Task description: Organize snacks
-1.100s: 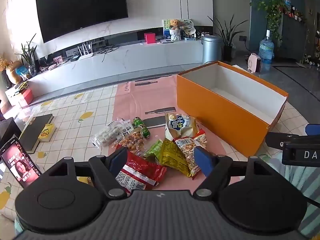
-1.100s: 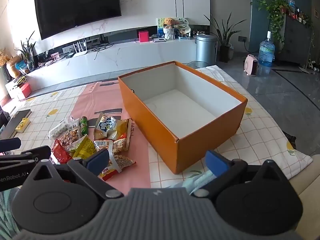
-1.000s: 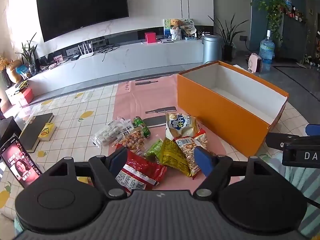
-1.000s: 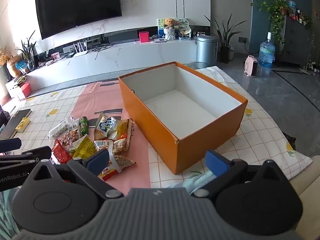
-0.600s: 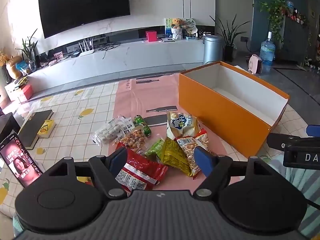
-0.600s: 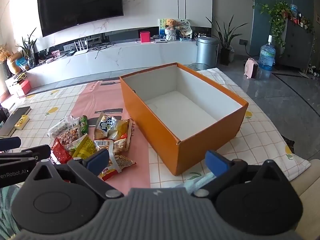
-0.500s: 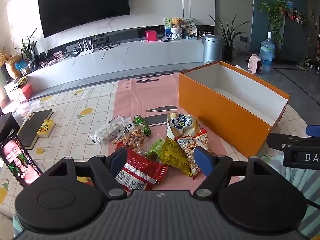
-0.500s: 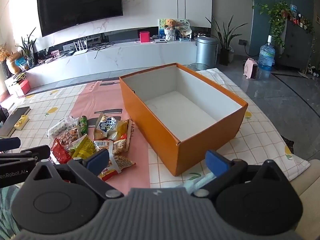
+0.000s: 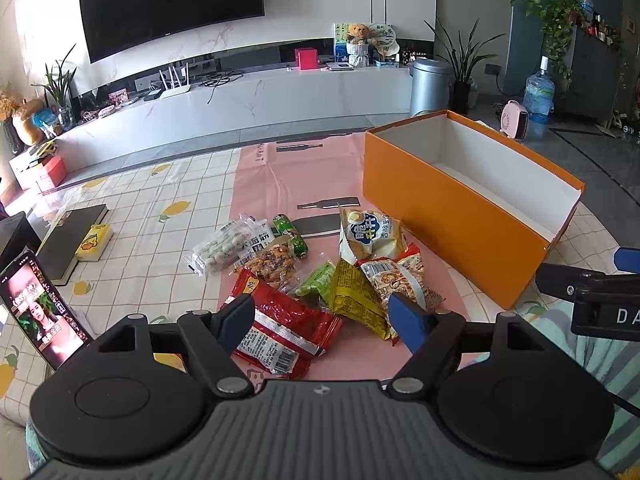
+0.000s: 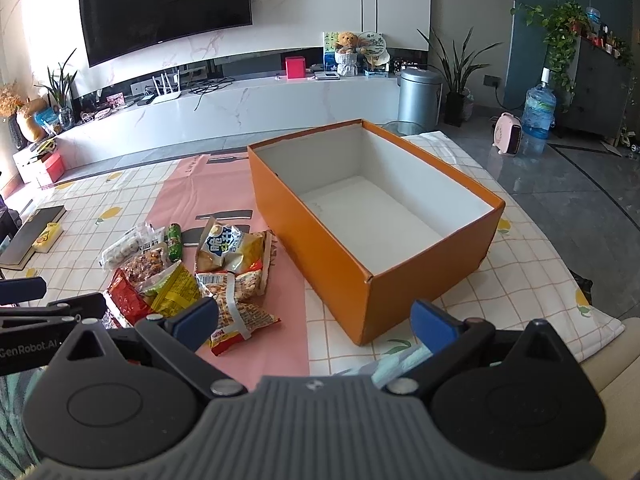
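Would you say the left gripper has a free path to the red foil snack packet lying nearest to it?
Probably yes: the left gripper is open and the red foil snack packet lies uncovered just ahead.

Snack packets (image 9: pixel 320 272) piled on the tabletop (image 9: pixel 168 240), just left of the open box (image 10: pixel 372 216). Book (image 9: pixel 68 236) and phone (image 9: pixel 40 308) sit well left of the pile. TV console (image 9: pixel 240 100) behind the tabletop.

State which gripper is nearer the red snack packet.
Left. The left gripper hangs open just over the red snack packet; the right gripper, also open, sits off to its right, by the orange box.
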`<control>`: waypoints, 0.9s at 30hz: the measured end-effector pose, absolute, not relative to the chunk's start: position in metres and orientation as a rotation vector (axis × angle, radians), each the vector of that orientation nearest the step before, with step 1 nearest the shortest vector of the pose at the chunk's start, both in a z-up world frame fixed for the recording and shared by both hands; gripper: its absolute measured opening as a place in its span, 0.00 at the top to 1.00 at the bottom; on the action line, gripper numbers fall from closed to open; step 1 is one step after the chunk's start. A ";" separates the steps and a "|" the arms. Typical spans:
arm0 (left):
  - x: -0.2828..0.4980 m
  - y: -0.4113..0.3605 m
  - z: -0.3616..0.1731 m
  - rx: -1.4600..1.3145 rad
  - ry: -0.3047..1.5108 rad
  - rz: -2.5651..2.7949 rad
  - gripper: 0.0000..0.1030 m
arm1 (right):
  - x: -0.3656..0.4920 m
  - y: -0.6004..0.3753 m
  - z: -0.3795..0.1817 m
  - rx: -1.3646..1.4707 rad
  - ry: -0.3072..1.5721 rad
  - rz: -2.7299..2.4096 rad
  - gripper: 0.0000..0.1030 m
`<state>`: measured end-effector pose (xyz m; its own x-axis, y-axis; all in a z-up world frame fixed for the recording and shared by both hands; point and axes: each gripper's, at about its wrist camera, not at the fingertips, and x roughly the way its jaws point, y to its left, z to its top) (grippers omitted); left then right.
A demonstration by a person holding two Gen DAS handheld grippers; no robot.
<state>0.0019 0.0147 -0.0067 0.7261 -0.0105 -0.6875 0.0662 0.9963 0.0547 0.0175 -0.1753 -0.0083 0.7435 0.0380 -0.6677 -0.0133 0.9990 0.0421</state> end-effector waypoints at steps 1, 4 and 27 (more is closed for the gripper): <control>0.002 0.015 -0.007 0.079 0.756 -0.043 0.14 | 0.017 -0.175 -0.008 0.036 0.732 0.027 0.04; 0.001 0.015 -0.007 0.076 0.759 -0.042 0.14 | 0.017 -0.176 -0.008 0.037 0.730 0.024 0.04; 0.003 0.013 -0.007 0.077 0.775 -0.043 0.14 | 0.016 -0.174 -0.007 0.032 0.733 0.019 0.04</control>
